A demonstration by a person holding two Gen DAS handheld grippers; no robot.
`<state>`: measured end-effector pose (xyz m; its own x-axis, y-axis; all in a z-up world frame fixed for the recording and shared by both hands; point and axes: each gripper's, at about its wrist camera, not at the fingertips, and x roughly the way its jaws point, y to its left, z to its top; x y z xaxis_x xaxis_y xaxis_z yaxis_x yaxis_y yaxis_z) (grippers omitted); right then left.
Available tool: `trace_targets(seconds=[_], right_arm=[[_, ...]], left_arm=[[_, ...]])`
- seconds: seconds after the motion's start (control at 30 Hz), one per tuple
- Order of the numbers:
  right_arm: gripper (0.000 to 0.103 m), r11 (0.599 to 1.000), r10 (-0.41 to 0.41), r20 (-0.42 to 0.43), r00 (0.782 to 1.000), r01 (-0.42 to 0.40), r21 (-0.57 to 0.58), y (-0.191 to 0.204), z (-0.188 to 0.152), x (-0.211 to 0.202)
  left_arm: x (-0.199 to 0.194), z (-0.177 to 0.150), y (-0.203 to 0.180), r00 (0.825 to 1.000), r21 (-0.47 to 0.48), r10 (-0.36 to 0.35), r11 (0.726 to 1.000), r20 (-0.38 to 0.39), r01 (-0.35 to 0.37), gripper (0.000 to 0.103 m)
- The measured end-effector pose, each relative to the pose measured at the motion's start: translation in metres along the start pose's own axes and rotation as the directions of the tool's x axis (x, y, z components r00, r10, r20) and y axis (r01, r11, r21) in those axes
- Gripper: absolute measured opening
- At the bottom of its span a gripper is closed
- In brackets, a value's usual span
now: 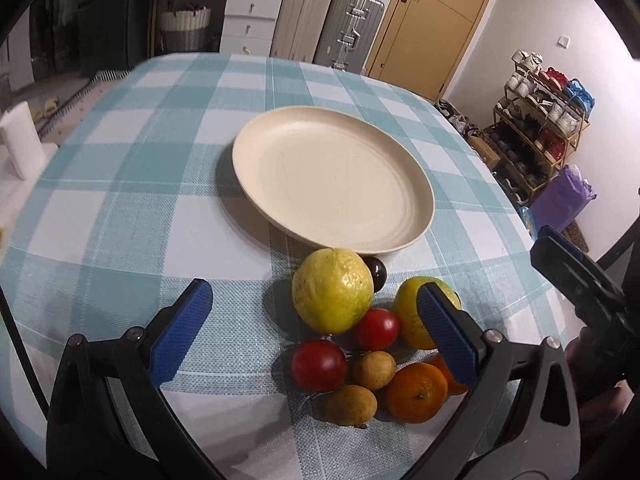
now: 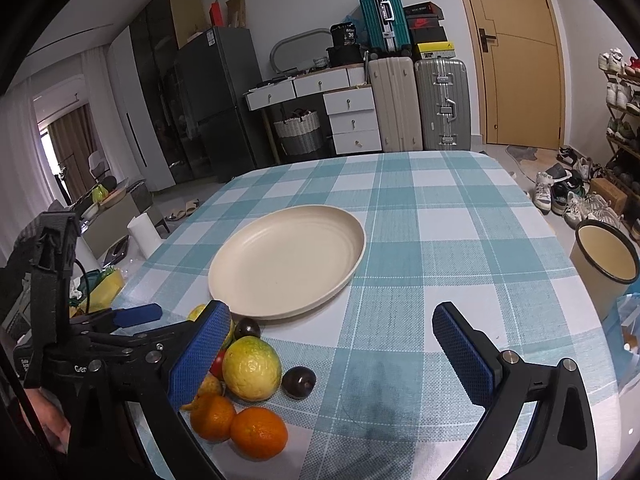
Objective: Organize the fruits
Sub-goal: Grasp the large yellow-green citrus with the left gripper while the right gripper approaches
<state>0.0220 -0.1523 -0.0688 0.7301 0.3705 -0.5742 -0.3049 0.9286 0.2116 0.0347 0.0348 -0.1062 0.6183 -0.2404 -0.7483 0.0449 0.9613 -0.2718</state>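
Note:
A pile of fruit lies on the checked tablecloth just in front of an empty cream plate (image 1: pixel 332 176) (image 2: pixel 286 260). In it are a large yellow-green guava (image 1: pixel 332 290) (image 2: pixel 251 368), a second yellow-green fruit (image 1: pixel 416 320), two red tomatoes (image 1: pixel 319 365), two brown longans (image 1: pixel 374 370), oranges (image 1: pixel 416 392) (image 2: pixel 259 433) and dark round fruits (image 1: pixel 378 272) (image 2: pixel 299 382). My left gripper (image 1: pixel 316 332) is open, its fingers either side of the pile. My right gripper (image 2: pixel 332 356) is open and empty, just right of the pile.
A cream cup with a dark rim (image 2: pixel 606 258) stands at the table's right edge. A white paper roll (image 1: pixel 22 144) stands left of the table. Suitcases, drawers and a shoe rack (image 1: pixel 540 128) lie beyond the table.

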Motion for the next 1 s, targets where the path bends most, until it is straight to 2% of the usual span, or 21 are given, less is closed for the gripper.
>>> trace_targets(seconds=[0.27,0.5,0.6,0.73,1.0], right_arm=[[0.103,1.0,0.007,-0.026,1.0,-0.007,0.005,-0.001,-0.002,0.012],[0.103,1.0,0.017,-0.038,0.999,-0.017,0.009,0.0,-0.003,0.02],[0.103,1.0,0.024,-0.041,0.999,-0.023,0.01,0.0,-0.003,0.022],[0.103,0.997,0.073,-0.06,0.996,-0.071,0.026,0.0,-0.004,0.025],[0.103,0.994,0.108,-0.077,0.991,-0.108,0.004,0.007,-0.007,0.025]], left_arm=[[0.014,0.005,0.007,0.998,-0.018,-0.055,0.998,-0.026,0.054,0.086],[0.031,0.003,0.015,0.991,-0.077,-0.102,0.992,-0.088,0.096,0.063],[0.033,0.002,0.014,0.989,-0.066,-0.112,0.992,-0.095,0.106,0.045],[0.034,0.001,0.013,0.989,-0.06,-0.114,0.992,-0.097,0.108,0.045],[0.029,-0.002,0.02,0.987,-0.084,-0.131,0.989,-0.094,0.123,0.045]])
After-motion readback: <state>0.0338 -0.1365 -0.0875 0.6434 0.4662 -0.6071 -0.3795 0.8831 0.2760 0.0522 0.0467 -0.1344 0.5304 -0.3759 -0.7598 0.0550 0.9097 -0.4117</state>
